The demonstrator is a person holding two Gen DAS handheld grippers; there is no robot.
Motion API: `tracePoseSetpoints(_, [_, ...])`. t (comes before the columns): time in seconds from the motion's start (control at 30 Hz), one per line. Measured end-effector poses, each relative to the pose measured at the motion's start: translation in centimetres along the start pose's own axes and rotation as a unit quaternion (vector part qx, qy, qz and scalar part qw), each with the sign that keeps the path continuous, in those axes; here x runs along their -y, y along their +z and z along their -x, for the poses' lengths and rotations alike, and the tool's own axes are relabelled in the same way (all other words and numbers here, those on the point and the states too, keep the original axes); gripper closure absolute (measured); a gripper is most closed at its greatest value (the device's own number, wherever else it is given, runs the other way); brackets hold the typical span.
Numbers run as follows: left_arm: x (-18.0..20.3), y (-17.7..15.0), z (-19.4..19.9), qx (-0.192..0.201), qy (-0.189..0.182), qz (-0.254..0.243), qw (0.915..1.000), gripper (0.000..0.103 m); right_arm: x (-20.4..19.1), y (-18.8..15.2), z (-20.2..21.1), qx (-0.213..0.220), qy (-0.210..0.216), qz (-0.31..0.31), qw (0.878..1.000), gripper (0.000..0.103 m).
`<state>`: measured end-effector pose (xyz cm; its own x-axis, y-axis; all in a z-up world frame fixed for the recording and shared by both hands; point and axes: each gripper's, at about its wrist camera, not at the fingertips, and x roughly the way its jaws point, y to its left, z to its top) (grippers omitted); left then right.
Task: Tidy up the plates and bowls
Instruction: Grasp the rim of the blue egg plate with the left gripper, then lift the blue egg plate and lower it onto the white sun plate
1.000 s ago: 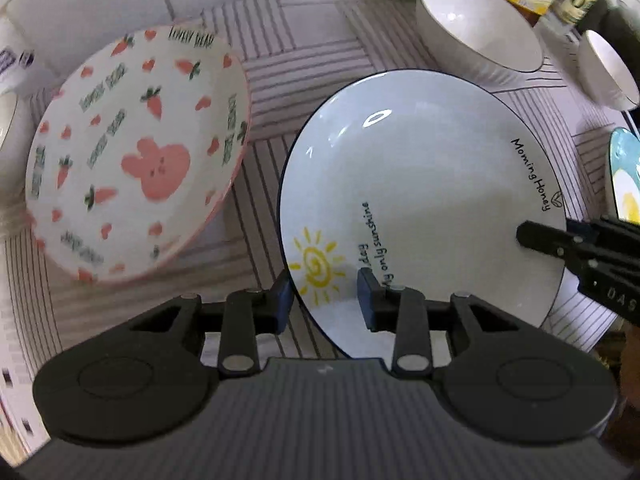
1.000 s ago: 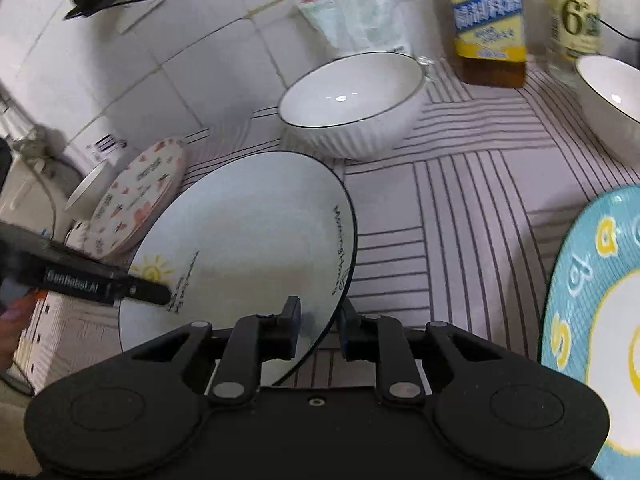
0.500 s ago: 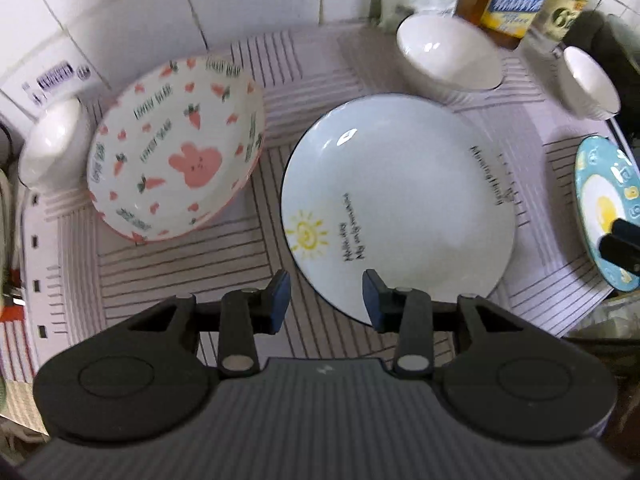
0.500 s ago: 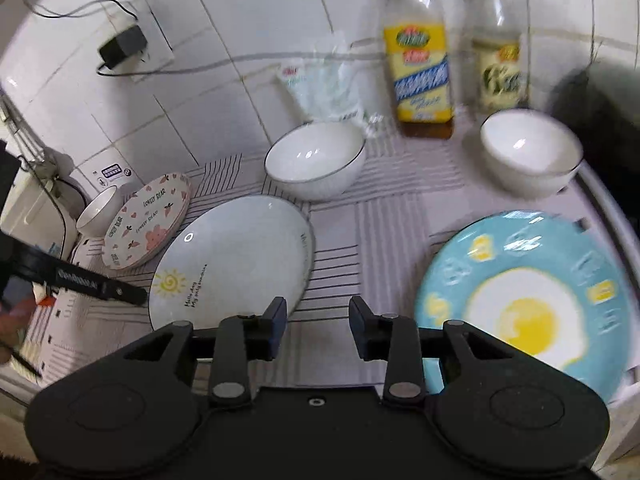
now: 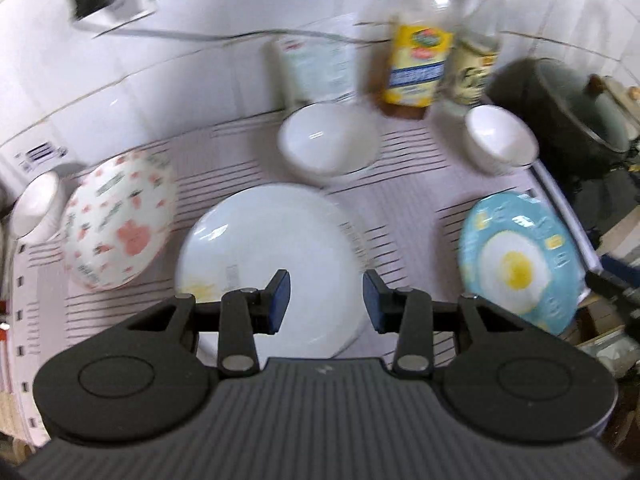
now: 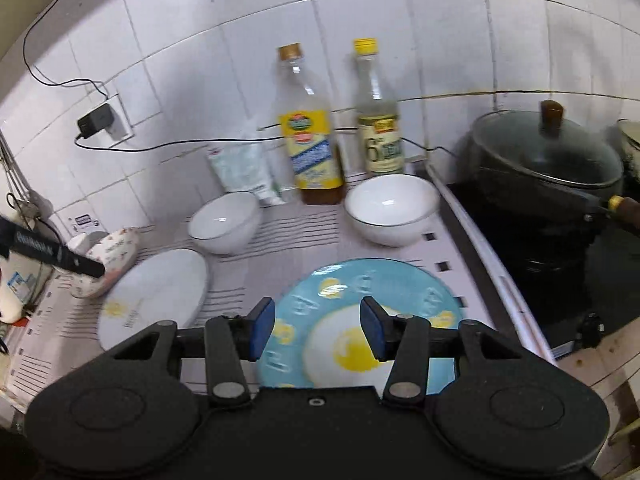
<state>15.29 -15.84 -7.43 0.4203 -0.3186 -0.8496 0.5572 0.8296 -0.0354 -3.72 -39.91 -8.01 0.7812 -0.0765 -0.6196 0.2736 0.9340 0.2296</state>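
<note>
Left gripper (image 5: pixel 323 300): jaws apart and opening, nothing between the pads; it hangs above the white sun plate (image 5: pixel 272 256), no contact. Right gripper (image 6: pixel 317 328): jaws apart and opening, empty, above the blue egg plate (image 6: pixel 360 320).

Outward, on the striped mat (image 6: pixel 280 236): the white sun plate lies flat mid-mat; the rabbit-print plate (image 5: pixel 120 220) sits just beside it on its left, tilted, with a small white bowl (image 5: pixel 38 210) beyond. 2 white bowls stand apart near the wall, one (image 6: pixel 224 222) behind the sun plate, one (image 6: pixel 392 208) behind the blue egg plate. 2 bottles (image 6: pixel 310 136) and a lidded pot (image 6: pixel 544 160) further out.

Progress, as judged: 3 plates single, 3 bowls separate, nothing stacked. Most of the sorting appears left.
</note>
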Motion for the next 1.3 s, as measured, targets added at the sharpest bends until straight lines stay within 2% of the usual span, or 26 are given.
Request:
tracePoseSetpoints(0.07, [1.8, 0.2, -0.5, 0.003, -0.015, -0.006, 0.9999, 0.060, 2.1, -0.3, -0.5, -0.012, 0.008, -0.022, 1.000, 0.050])
tracePoseSetpoints(0.13, [3.7, 0.2, -1.5, -0.001, -0.026, -0.017, 0.9995, 0.060, 3.6, -0.8, -0.9, -0.021, -0.004, -0.027, 0.999, 0.050])
tracePoseSetpoints(0.3, [7.2, -0.3, -4.7, -0.027, -0.050, -0.035, 0.9978, 0.055, 6.4, -2.1, -3.5, -0.051, -0.021, -0.038, 0.998, 0.050])
tracePoseSetpoints(0.4, [8.6, -0.8, -7.5, -0.052, -0.067, -0.036, 0.9958, 0.054, 7.3, -2.8, -4.3, -0.044, -0.041, -0.038, 0.997, 0.050])
tracePoseSetpoints(0.5, [9.7, -1.4, -10.0, -0.071, -0.072, -0.035, 0.9943, 0.054, 8.1, -2.7, -5.1, -0.060, -0.051, -0.059, 0.995, 0.050])
tracePoseSetpoints(0.57, [10.2, -1.9, -11.3, -0.081, -0.073, -0.038, 0.9933, 0.054, 8.5, -2.7, -5.1, -0.052, -0.043, -0.077, 0.995, 0.050])
tracePoseSetpoints(0.7, [10.8, -2.5, -13.2, -0.100, -0.064, -0.022, 0.9927, 0.055, 8.8, -2.7, -5.7, -0.066, -0.036, -0.089, 0.993, 0.050])
tracePoseSetpoints(0.83, [11.3, -3.0, -13.2, -0.098, -0.072, -0.014, 0.9924, 0.054, 9.6, -2.4, -5.8, -0.061, -0.018, -0.145, 0.987, 0.050])
tracePoseSetpoints(0.93, [11.4, -3.0, -13.6, -0.107, -0.076, -0.006, 0.9913, 0.057, 9.9, -2.5, -6.0, -0.068, -0.007, -0.147, 0.987, 0.050])
tracePoseSetpoints(1.0, [11.2, -3.1, -13.9, -0.111, -0.076, 0.005, 0.9909, 0.067, 10.1, -2.6, -6.1, -0.074, 0.001, -0.142, 0.987, 0.052])
tracePoseSetpoints(1.13, [10.1, -2.9, -14.5, -0.109, -0.104, 0.045, 0.9875, 0.078, 10.5, -3.3, -6.4, -0.099, 0.031, -0.141, 0.985, 0.055])
tracePoseSetpoints(1.2, [10.3, -3.0, -14.4, -0.106, -0.113, 0.038, 0.9872, 0.085, 10.2, -3.8, -6.7, -0.110, 0.039, -0.131, 0.984, 0.060])
tracePoseSetpoints(1.3, [9.9, -3.3, -14.4, -0.095, -0.117, 0.068, 0.9863, 0.086, 10.7, -4.3, -6.8, -0.103, 0.042, -0.137, 0.984, 0.069])
